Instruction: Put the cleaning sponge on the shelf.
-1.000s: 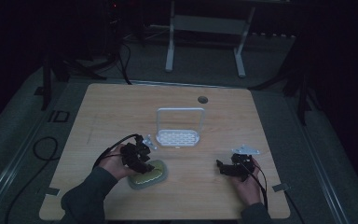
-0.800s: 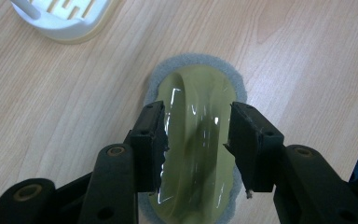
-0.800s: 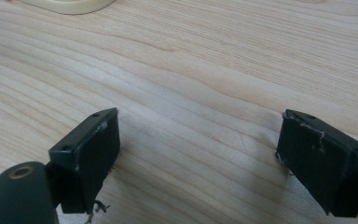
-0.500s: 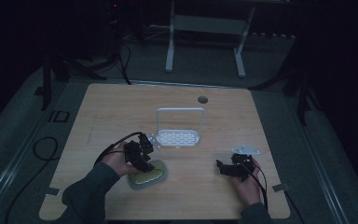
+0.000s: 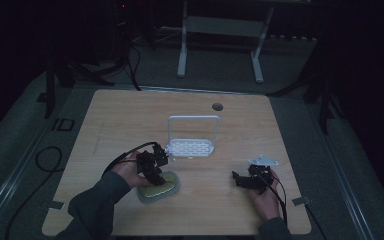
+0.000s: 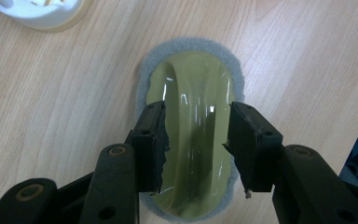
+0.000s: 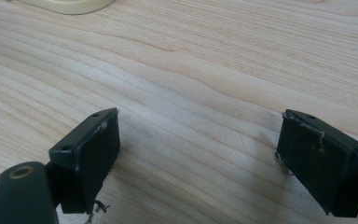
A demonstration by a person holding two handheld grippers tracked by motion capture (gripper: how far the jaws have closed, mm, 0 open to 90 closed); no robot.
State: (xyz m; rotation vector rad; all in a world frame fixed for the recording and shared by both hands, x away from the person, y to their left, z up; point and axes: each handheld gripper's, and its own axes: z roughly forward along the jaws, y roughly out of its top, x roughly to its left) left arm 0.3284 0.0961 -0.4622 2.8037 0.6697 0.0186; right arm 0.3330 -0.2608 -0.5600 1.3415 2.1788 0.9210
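Your left gripper (image 6: 196, 140) hung spread directly over the olive-green oval sponge with a grey felt rim (image 6: 191, 98), near-left on the wooden surface (image 5: 130, 120), jaws straddling its long axis. Your right gripper (image 7: 198, 154), spread and empty, sat well apart.

We read this as a lab recording station: a pale rounded-corner wooden table (image 5: 130, 115) with a round cable hole (image 5: 217, 106), grey carpet floor (image 5: 15, 145), black cables (image 5: 42, 160) trailing across it, white metal stand legs (image 5: 182, 50) behind, dark surroundings.
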